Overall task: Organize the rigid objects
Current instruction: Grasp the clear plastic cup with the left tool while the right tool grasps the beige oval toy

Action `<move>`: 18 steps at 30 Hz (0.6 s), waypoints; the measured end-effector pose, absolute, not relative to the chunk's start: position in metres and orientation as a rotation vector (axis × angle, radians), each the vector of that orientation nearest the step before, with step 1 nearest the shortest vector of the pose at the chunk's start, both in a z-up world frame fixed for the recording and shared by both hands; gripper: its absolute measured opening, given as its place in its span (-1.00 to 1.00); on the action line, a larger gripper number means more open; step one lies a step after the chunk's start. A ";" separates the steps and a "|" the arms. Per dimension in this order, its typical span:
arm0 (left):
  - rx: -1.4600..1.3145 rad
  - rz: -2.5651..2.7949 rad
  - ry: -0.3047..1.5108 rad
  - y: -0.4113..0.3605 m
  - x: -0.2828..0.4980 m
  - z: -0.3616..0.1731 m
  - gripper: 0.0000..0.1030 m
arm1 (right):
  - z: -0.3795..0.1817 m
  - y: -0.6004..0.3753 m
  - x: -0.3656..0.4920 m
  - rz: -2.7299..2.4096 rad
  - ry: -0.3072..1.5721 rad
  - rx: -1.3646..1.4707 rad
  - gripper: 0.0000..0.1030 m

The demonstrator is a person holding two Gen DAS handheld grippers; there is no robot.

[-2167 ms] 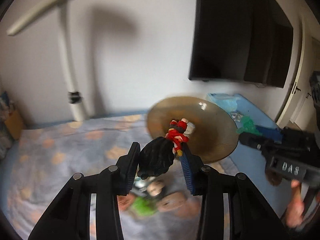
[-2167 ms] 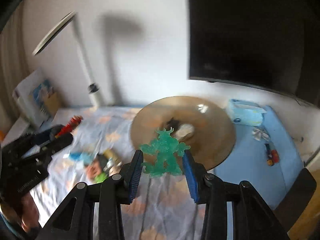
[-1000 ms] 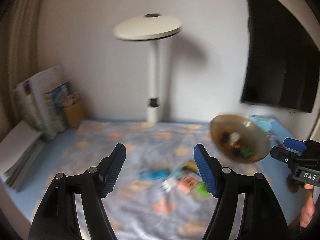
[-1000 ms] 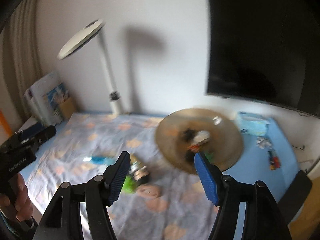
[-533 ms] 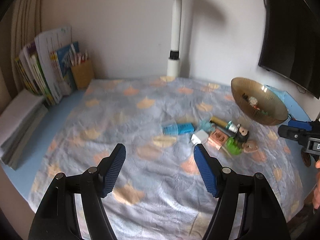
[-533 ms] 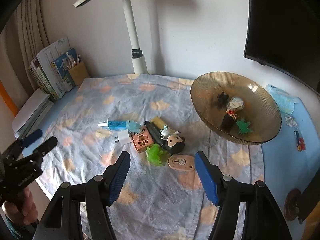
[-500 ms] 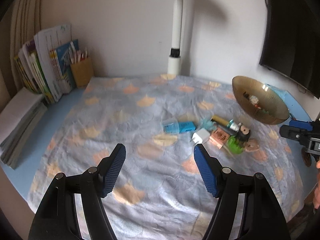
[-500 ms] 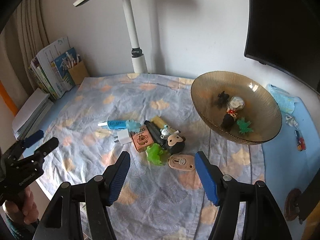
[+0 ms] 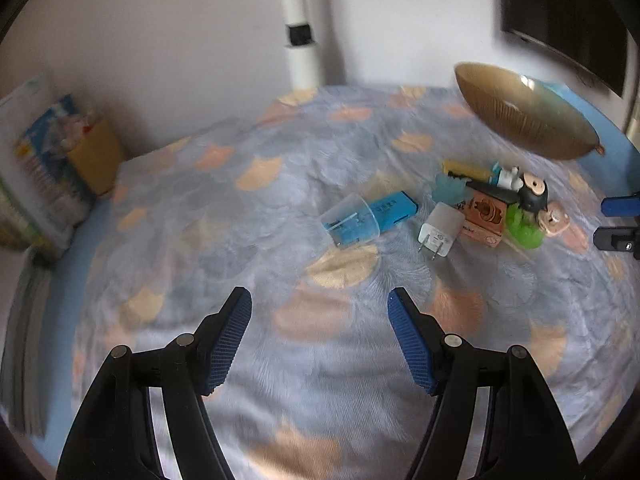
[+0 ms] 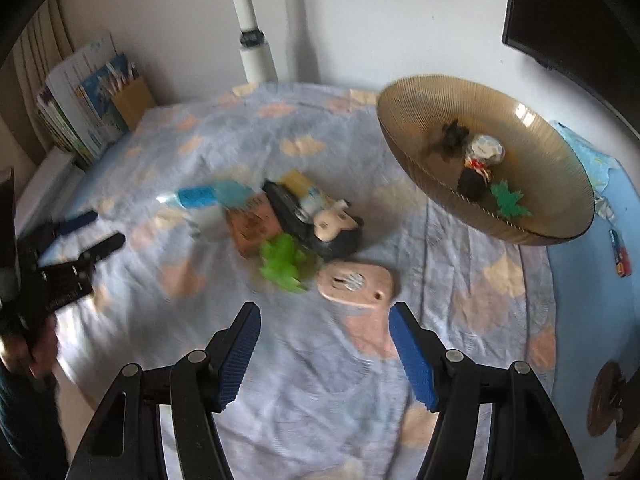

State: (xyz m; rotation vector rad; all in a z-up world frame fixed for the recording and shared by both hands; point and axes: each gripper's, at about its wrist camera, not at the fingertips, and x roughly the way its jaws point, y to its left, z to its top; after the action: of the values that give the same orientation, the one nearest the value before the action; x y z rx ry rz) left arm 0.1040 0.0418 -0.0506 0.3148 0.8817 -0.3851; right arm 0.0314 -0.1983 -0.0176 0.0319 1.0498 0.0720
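A pile of small objects lies on the patterned cloth. In the left wrist view I see a blue box in a clear cup (image 9: 366, 218), a white plug (image 9: 439, 235), an orange block (image 9: 482, 220) and a green toy (image 9: 522, 226). The right wrist view shows the green toy (image 10: 286, 262), a pink flat gadget (image 10: 356, 282), a black monkey figure (image 10: 332, 230) and the orange block (image 10: 252, 226). An amber ribbed bowl (image 10: 412, 148) holds several small figures, among them a green one (image 10: 510, 198). My left gripper (image 9: 320, 338) and right gripper (image 10: 326, 350) both stand open and empty above the cloth, short of the pile.
A white lamp pole (image 9: 300, 24) rises at the back wall. Books and a pencil holder (image 10: 132, 98) stand at the left. A dark screen (image 10: 580, 20) hangs at the right. Small items lie on the blue table (image 10: 580, 280) beyond the cloth.
Both grippers let their figures go into the bowl and opened. Since then both have sunk and tilted downward, so the pile on the cloth now looks larger and closer.
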 end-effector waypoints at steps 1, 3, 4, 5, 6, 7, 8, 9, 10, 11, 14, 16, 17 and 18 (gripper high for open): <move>0.307 -0.417 0.896 0.041 0.111 -0.053 0.34 | -0.026 -0.202 0.033 0.068 1.074 0.028 0.26; 0.298 -0.465 0.925 0.039 0.131 -0.061 0.34 | -0.038 -0.209 0.038 0.073 1.112 0.051 0.26; 0.297 -0.483 0.934 0.038 0.139 -0.064 0.33 | -0.043 -0.212 0.041 0.081 1.128 0.072 0.26; 0.296 -0.500 0.940 0.037 0.143 -0.066 0.33 | -0.048 -0.214 0.044 0.089 1.138 0.089 0.26; 0.295 -0.527 0.945 0.036 0.150 -0.069 0.33 | -0.049 -0.215 0.045 0.091 1.138 0.090 0.26; 0.298 -0.543 0.942 0.034 0.152 -0.070 0.33 | -0.049 -0.214 0.047 0.092 1.135 0.078 0.26; 0.304 -0.564 0.942 0.032 0.154 -0.070 0.33 | -0.049 -0.213 0.047 0.094 1.131 0.065 0.26; 0.315 -0.585 0.940 0.029 0.156 -0.070 0.33 | -0.048 -0.213 0.047 0.095 1.120 0.045 0.26; 0.326 -0.601 0.935 0.026 0.156 -0.070 0.31 | -0.047 -0.214 0.047 0.093 1.112 0.034 0.26; 0.334 -0.615 0.936 0.024 0.158 -0.071 0.21 | -0.047 -0.216 0.046 0.091 1.107 0.025 0.26; 0.347 -0.624 0.963 0.019 0.165 -0.078 -0.18 | -0.054 -0.227 0.048 0.099 1.118 0.038 0.26; 0.318 -0.630 0.951 0.023 0.165 -0.077 -0.21 | -0.060 -0.232 0.055 0.099 1.129 0.050 0.26; 0.305 -0.622 0.950 0.026 0.164 -0.076 -0.23 | -0.061 -0.233 0.058 0.103 1.124 0.050 0.26; 0.301 -0.607 0.947 0.029 0.160 -0.075 -0.23 | -0.062 -0.232 0.062 0.113 1.122 0.043 0.26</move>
State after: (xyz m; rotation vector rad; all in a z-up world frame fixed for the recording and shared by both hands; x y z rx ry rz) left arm 0.1603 0.0295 -0.0749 0.3007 0.9472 -0.6071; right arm 0.0616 -0.2316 -0.0623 0.0430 1.1224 0.1130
